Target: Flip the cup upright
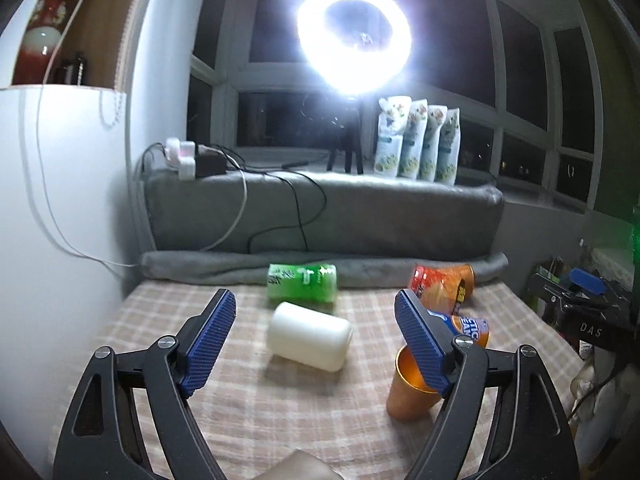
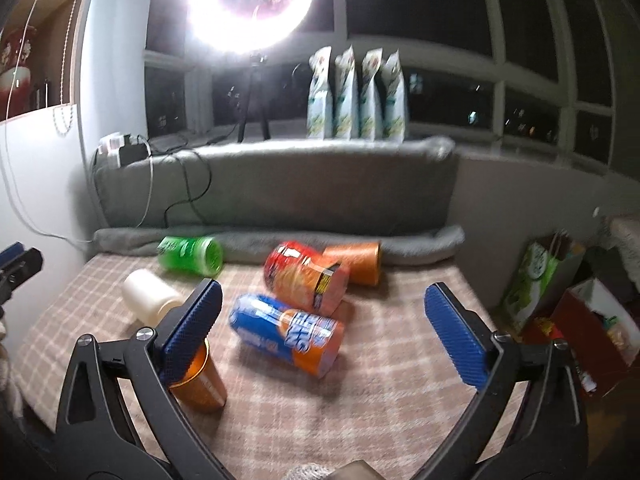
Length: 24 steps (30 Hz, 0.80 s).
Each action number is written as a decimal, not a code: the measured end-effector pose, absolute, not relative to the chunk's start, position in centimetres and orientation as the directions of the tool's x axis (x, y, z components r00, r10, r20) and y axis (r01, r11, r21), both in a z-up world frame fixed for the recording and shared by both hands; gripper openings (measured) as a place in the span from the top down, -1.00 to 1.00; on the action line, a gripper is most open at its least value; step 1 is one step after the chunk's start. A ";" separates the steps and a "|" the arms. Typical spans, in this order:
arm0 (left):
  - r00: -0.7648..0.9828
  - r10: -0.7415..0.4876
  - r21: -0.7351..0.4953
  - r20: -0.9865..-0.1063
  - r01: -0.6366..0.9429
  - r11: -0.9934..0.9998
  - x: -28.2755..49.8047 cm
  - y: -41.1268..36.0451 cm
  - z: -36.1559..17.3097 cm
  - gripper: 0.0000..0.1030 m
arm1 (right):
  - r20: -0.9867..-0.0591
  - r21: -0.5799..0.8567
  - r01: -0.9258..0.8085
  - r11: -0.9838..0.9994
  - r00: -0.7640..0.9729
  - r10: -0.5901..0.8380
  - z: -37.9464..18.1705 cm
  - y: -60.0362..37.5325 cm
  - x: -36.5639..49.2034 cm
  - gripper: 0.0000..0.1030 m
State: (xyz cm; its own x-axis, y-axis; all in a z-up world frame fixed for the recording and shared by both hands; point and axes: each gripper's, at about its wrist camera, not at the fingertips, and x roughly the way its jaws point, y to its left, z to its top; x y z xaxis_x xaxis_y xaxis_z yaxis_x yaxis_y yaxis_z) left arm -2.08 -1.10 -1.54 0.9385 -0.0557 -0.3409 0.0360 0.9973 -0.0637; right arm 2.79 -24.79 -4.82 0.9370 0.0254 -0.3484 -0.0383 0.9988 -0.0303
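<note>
An orange metal cup (image 1: 410,390) stands upright on the checked cloth, partly behind my left gripper's right finger; it also shows in the right wrist view (image 2: 198,380) behind the right gripper's left finger. A second orange cup (image 2: 356,262) lies on its side at the back, also seen in the left wrist view (image 1: 460,280). A white cup (image 1: 308,336) lies on its side between the left gripper's fingers, farther off; it shows in the right wrist view (image 2: 148,294) too. My left gripper (image 1: 316,344) is open and empty. My right gripper (image 2: 324,332) is open and empty above the cans.
A green can (image 1: 302,282), a red-orange can (image 2: 306,276) and a blue-orange can (image 2: 286,334) lie on the cloth (image 2: 380,380). A grey cushion (image 1: 320,208) backs the surface. A ring light (image 1: 354,36) and snack bags (image 1: 416,142) stand on the sill. Boxes (image 2: 580,312) sit at right.
</note>
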 end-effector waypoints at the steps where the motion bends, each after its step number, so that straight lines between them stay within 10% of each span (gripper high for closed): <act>1: 0.941 -0.049 -0.062 -0.336 0.030 0.998 -2.3 -1.0 -1.4 -0.60 | -0.339 -0.046 -0.033 0.998 0.941 0.016 -4.6 -24.5 2.6 -1.00; 24: 0.941 -0.043 -0.064 -0.336 0.022 0.998 -3.2 -1.1 -1.3 -0.65 | -0.315 -0.047 0.005 0.999 0.949 -0.020 -3.7 -24.2 1.6 -1.00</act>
State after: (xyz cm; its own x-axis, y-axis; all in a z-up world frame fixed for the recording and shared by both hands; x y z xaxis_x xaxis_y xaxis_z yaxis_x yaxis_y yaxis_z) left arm -3.17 -1.10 -1.31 0.9409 -0.0426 -0.3361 0.0221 0.9977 -0.0645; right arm 1.59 -24.17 -3.65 0.9488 -0.0200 -0.3153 0.0053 0.9989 -0.0474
